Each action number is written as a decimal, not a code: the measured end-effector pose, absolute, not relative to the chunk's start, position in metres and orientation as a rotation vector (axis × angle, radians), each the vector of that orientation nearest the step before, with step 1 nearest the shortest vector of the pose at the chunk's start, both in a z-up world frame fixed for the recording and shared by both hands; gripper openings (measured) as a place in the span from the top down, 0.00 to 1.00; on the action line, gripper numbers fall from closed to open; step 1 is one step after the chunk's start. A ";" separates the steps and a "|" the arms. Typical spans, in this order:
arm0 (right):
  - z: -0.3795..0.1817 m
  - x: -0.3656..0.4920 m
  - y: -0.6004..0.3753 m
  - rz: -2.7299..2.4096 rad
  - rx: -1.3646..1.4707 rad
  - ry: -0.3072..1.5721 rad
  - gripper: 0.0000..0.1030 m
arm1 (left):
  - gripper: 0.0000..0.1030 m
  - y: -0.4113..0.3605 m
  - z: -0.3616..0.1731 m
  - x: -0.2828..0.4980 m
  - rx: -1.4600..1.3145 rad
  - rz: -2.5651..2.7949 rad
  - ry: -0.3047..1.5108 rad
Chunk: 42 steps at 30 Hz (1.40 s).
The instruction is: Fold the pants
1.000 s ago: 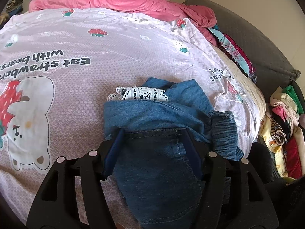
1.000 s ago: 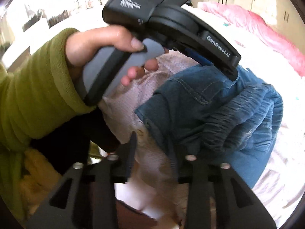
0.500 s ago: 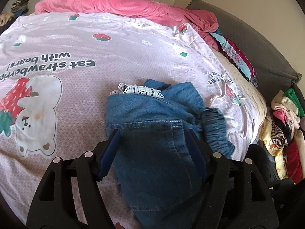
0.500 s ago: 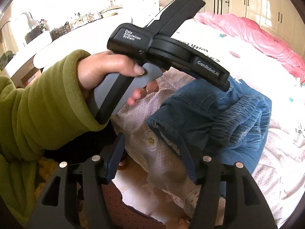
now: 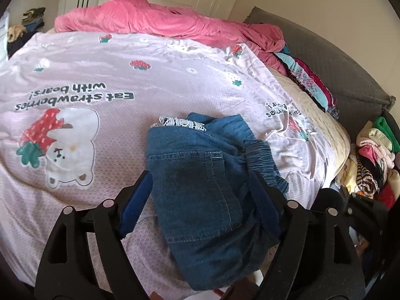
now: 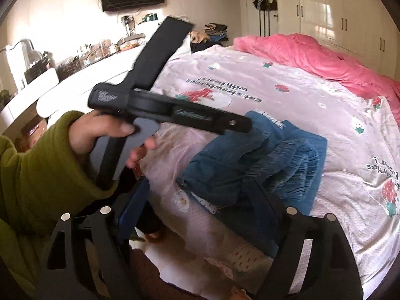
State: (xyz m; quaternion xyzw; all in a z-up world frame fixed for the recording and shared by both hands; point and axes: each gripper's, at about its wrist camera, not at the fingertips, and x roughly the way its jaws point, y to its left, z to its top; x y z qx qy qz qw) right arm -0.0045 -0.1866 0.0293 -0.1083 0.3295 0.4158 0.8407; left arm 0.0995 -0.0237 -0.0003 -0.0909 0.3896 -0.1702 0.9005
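Note:
The folded blue denim pants (image 5: pixel 200 175) lie near the front edge of the bed, with a white lace hem (image 5: pixel 182 122) showing at the far end and the elastic waistband (image 5: pixel 262 162) at the right. My left gripper (image 5: pixel 200 182) is open and hovers above the pants, touching nothing. In the right wrist view the pants (image 6: pixel 262 165) lie ahead. My right gripper (image 6: pixel 197 187) is open and empty over the bed's front edge. The left gripper's body (image 6: pixel 170 115) and the hand holding it cross that view.
The pink strawberry-and-bear bedspread (image 5: pixel 125 80) covers the bed. A pink quilt (image 5: pixel 162 25) is bunched at the far end. Folded clothes (image 5: pixel 307 85) lie along the grey headboard, and a clothes pile (image 5: pixel 372 157) sits right of the bed. A white desk (image 6: pixel 75 75) stands at left.
Both grippers have drawn back and up from the pants. The left one no longer rests on the denim. The right one has opened wider and pulled away.

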 end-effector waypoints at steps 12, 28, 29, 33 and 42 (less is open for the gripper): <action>0.038 0.009 -0.206 0.787 -0.157 0.669 0.22 | 0.17 -0.028 0.017 0.079 -0.157 -0.340 0.763; 0.034 0.048 -0.258 0.539 -0.031 0.680 0.22 | 0.11 -0.025 0.015 0.074 -0.131 -0.304 0.765; 0.032 0.051 -0.261 0.522 -0.028 0.688 0.22 | 0.11 -0.025 0.012 0.075 -0.131 -0.302 0.770; 0.022 0.062 -0.266 0.492 -0.010 0.729 0.22 | 0.11 -0.022 0.004 0.080 -0.138 -0.296 0.791; -0.011 0.088 -0.271 0.452 0.076 0.858 0.22 | 0.11 -0.017 -0.023 0.091 -0.217 -0.312 0.842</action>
